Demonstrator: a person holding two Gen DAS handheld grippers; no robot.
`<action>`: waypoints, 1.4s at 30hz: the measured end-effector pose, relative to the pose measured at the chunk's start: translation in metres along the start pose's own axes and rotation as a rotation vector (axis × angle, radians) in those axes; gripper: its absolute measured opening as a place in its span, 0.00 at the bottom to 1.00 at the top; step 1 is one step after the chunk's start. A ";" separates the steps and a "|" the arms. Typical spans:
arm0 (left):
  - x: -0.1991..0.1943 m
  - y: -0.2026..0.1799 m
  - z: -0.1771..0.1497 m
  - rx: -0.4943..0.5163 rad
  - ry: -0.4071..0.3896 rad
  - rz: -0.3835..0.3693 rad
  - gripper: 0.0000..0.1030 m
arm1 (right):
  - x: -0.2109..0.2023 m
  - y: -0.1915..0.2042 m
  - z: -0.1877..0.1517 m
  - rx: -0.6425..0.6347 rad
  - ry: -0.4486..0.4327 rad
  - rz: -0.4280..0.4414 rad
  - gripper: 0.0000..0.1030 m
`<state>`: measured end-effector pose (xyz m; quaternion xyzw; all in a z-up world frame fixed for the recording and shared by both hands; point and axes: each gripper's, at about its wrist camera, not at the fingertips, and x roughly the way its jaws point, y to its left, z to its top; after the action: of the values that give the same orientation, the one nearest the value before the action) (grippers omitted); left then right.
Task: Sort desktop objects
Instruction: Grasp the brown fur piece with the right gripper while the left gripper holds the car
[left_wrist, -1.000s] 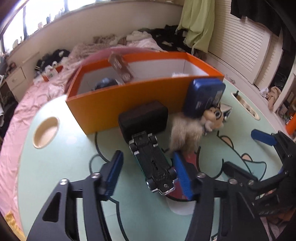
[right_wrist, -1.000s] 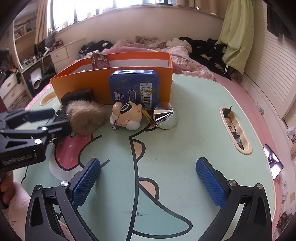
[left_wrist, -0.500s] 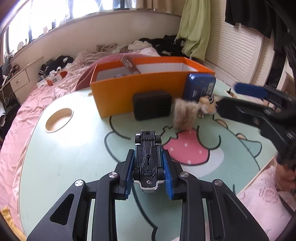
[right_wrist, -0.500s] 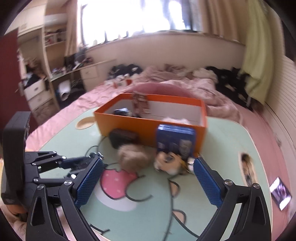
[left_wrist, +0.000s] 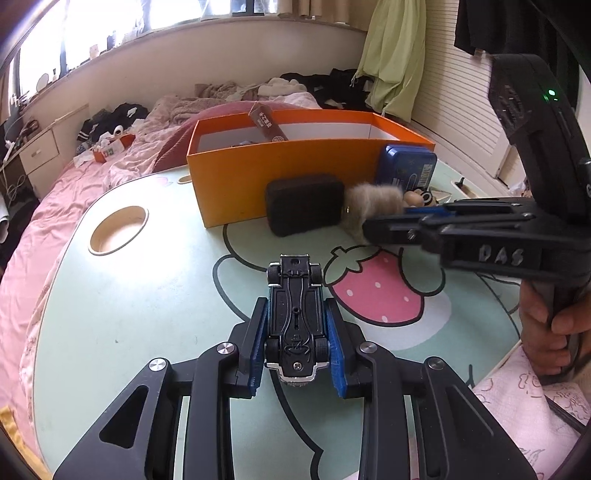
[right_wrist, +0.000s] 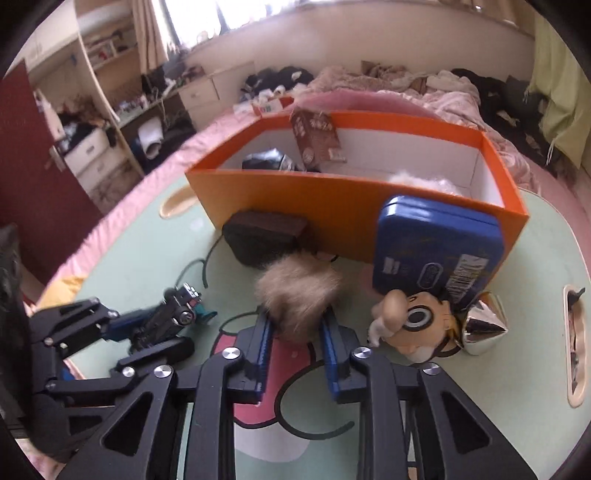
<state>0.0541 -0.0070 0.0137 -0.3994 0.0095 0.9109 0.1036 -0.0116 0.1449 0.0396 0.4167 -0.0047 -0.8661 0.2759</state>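
Grippers both loaded, orange box (left_wrist: 236, 192) waiting.

Your left gripper (left_wrist: 297, 345), wide open around the toy car (left_wrist: 295, 314) a second ago, is now closed on it, underside up, and lifted off the table (left_wrist: 129, 314). Your right gripper (right_wrist: 295, 347) has come forward and its jaws now press the fur pompom (right_wrist: 299, 291) just in front of the box; whether it is off the table I cannot tell. Both things seem ready to go into the box.
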 end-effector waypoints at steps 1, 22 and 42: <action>-0.003 0.001 0.000 -0.007 -0.010 -0.009 0.29 | -0.007 -0.002 0.000 0.010 -0.023 0.014 0.21; -0.033 0.001 0.022 0.000 -0.125 -0.006 0.32 | -0.012 0.026 0.007 -0.178 -0.020 -0.077 0.57; -0.029 0.000 0.035 0.017 -0.110 -0.020 0.05 | -0.053 -0.006 0.027 -0.080 -0.163 -0.063 0.36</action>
<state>0.0476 -0.0090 0.0582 -0.3478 0.0073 0.9303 0.1165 -0.0074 0.1692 0.0939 0.3332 0.0206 -0.9050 0.2638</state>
